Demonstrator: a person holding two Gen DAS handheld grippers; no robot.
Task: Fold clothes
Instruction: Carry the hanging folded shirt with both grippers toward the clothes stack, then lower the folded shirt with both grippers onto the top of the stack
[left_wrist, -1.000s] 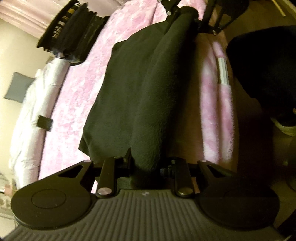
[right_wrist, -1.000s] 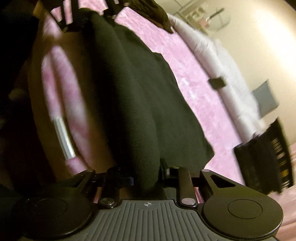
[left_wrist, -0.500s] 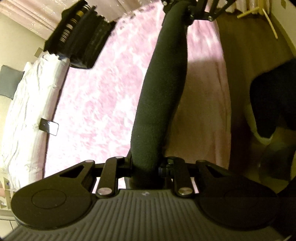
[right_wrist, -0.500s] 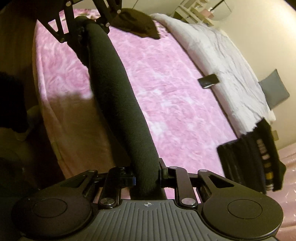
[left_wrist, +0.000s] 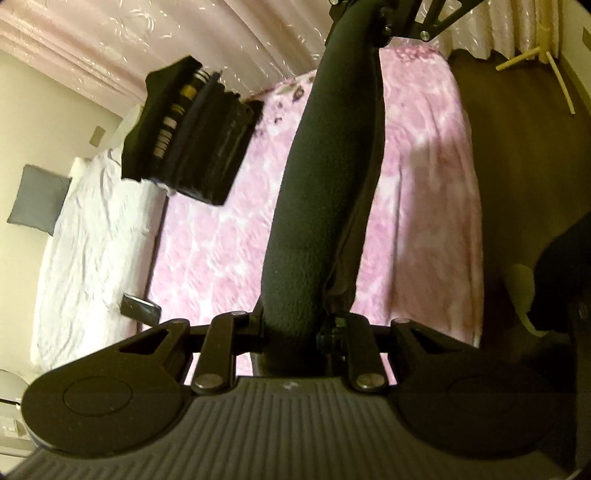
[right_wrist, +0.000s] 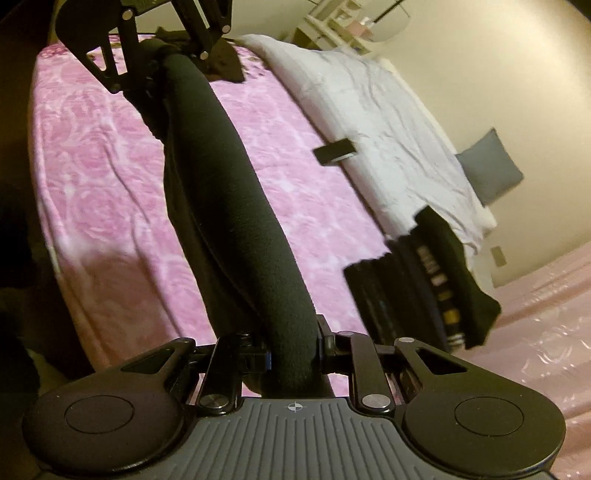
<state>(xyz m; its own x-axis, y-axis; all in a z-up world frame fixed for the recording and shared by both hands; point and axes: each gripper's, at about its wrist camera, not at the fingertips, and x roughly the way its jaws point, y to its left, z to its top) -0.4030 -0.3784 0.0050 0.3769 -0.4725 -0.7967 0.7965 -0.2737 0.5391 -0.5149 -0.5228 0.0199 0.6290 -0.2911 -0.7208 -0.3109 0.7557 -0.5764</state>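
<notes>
Left wrist view: the left gripper (left_wrist: 291, 332) pinches one end of a dark garment (left_wrist: 325, 192), which stretches taut as a rolled band above the pink blanket (left_wrist: 221, 251) to the right gripper (left_wrist: 376, 22) at the top. Right wrist view: the right gripper (right_wrist: 293, 354) pinches the other end of the garment (right_wrist: 236, 206), over the blanket (right_wrist: 110, 177). The cloth looks soft, light and limp; gripping edges or corners suits it best.
</notes>
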